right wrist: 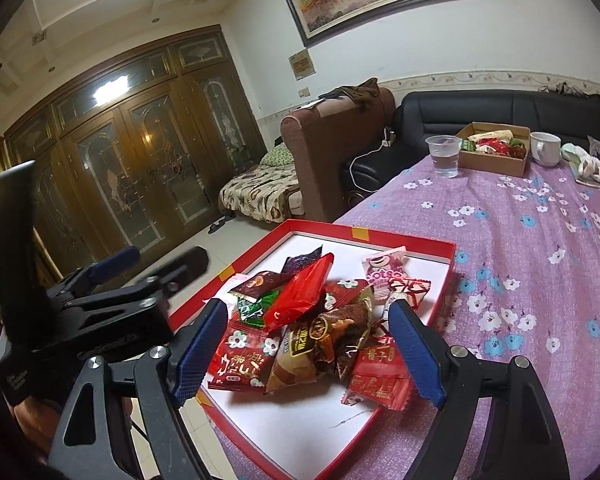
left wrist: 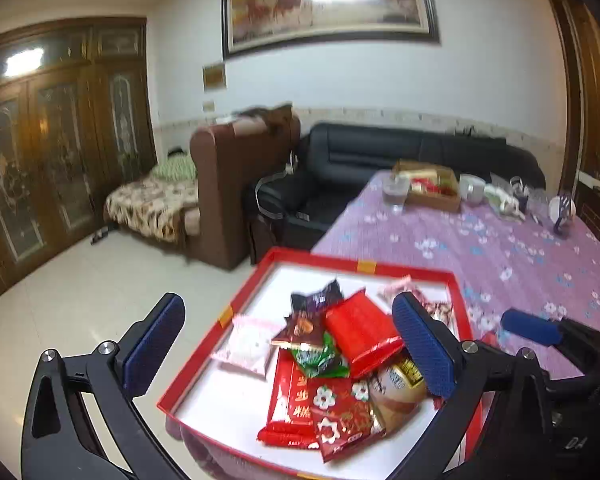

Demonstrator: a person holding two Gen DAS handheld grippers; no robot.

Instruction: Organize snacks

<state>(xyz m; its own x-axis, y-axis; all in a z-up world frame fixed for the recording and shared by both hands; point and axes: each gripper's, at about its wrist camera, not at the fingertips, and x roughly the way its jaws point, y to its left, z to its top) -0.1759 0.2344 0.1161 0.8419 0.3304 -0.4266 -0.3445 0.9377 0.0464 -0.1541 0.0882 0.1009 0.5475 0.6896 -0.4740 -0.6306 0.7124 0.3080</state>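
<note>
My shallow red cardboard tray (right wrist: 404,240) sits at the near left corner of the purple flowered tablecloth (right wrist: 540,264), overhanging the table's left edge. A heap of foil snack packets (right wrist: 312,320) lies in the tray's middle — a pink packet (right wrist: 384,270) behind it, toward the tray's far right corner. At the table's far edge, left to right: clear plastic cup (right wrist: 443,156), brown cardboard box (right wrist: 496,160), white ceramic mug (right wrist: 545,148).

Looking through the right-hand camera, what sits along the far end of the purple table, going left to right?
Clear plastic cup of water → brown cardboard box of snacks → white mug → a pale bundle that is too unclear to name.
</note>
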